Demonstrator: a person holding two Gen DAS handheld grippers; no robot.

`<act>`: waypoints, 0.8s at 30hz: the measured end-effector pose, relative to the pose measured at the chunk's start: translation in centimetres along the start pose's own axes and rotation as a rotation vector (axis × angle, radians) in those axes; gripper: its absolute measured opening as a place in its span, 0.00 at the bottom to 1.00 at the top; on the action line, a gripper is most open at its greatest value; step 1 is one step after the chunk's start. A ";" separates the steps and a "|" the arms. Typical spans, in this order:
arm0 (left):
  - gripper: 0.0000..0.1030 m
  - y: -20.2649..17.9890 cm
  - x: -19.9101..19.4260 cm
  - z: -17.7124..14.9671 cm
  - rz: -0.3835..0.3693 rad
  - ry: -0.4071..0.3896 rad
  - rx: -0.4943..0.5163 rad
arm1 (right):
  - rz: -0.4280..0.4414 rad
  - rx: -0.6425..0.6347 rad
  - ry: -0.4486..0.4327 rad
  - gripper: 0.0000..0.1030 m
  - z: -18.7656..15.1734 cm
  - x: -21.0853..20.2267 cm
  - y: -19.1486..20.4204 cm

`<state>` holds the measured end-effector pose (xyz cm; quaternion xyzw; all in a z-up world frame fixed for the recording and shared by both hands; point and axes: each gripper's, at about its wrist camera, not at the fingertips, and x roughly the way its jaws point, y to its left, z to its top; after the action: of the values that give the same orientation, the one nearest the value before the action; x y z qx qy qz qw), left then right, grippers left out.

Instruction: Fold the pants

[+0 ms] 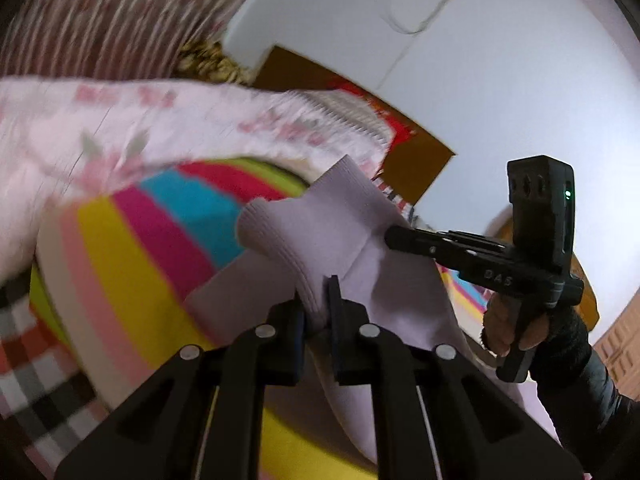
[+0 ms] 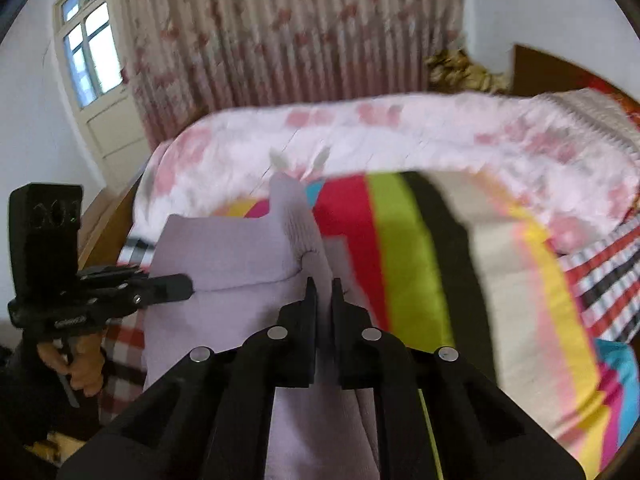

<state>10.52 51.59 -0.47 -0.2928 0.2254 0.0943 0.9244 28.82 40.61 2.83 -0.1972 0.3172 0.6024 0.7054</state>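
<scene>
The pants (image 1: pixel 320 216) are pale lilac with a ribbed waistband. They hang lifted above a bed with a rainbow-striped sheet (image 1: pixel 160 232). My left gripper (image 1: pixel 316 300) is shut on the waistband edge. My right gripper (image 1: pixel 390 236) shows at the right of the left wrist view, shut on the other end of the waistband. In the right wrist view the pants (image 2: pixel 224 264) hang from my right gripper (image 2: pixel 324 292), shut on the fabric. The left gripper (image 2: pixel 188 286) pinches the pants' left edge there.
A pink floral quilt (image 2: pixel 400 140) lies bunched along the far side of the bed. A checked blanket (image 2: pixel 600 280) lies at the right. A curtain (image 2: pixel 300 32), a window door (image 2: pixel 96 60) and a wooden headboard (image 1: pixel 332 76) stand behind.
</scene>
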 end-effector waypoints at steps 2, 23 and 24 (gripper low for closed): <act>0.09 0.7 2.4 0.6 0.062 0.067 -0.029 | -0.017 0.031 0.033 0.08 0.3 1.0 -0.8; 0.12 5.5 3.4 -2.0 0.108 0.127 -0.259 | 0.023 0.036 0.163 0.45 -2.5 2.4 1.8; 0.13 6.0 3.4 -2.0 0.089 0.136 -0.281 | 0.021 0.004 0.228 0.47 -3.4 3.1 2.6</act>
<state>10.96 55.42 -6.53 -0.4147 0.2850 0.1457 0.8518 25.77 41.10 -1.50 -0.2596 0.3985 0.5828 0.6589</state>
